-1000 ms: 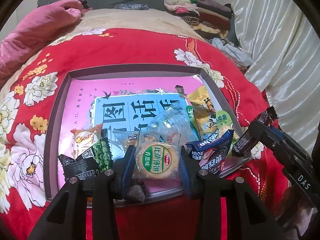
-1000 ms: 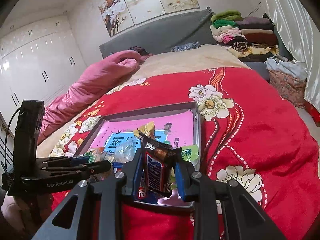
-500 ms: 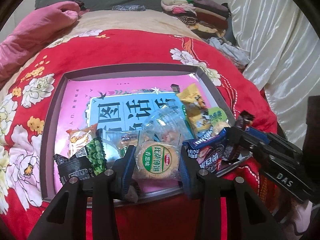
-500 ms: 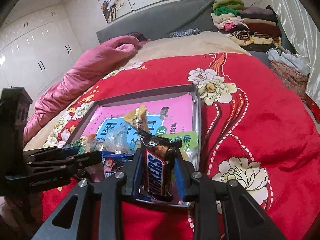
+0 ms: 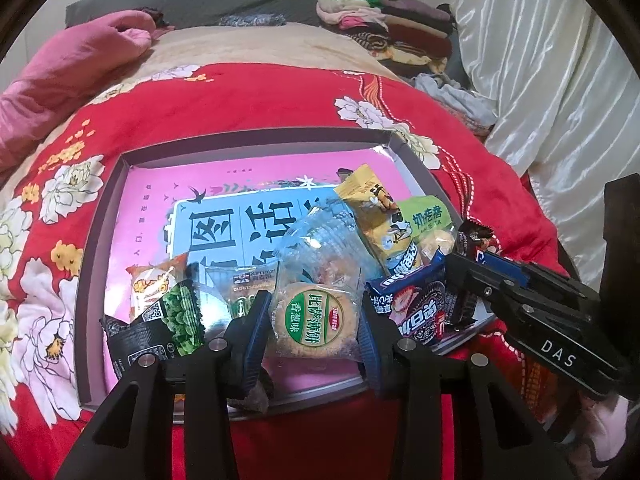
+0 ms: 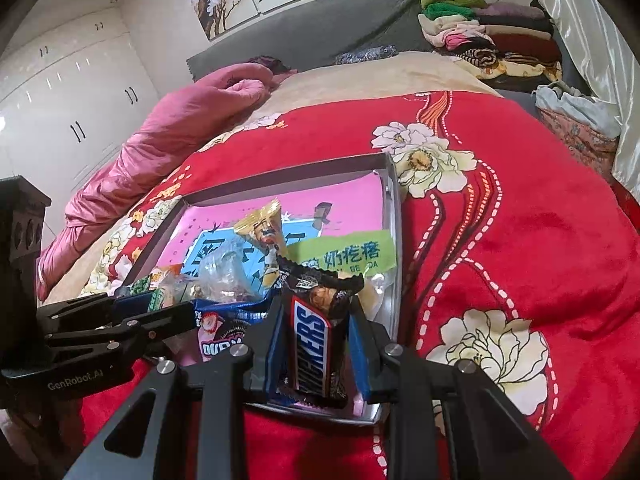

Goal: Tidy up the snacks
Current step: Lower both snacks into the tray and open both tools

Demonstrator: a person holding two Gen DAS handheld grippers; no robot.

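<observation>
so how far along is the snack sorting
Done: several packets, among them the green pea bag and yellow packet, already lie in the tray. In hand: the left gripper clamps the round cracker pack, the right gripper the Snickers bar, both over the tray's near edge. Left: release both.

Snickers bar's (image 6: 314,354) lower end behind the right gripper (image 6: 316,356); small print illegible.

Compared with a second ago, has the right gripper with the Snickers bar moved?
Yes. In the left wrist view the right gripper has come in from beyond the tray's right rim to over its near right corner, Snickers bar clamped.
</observation>
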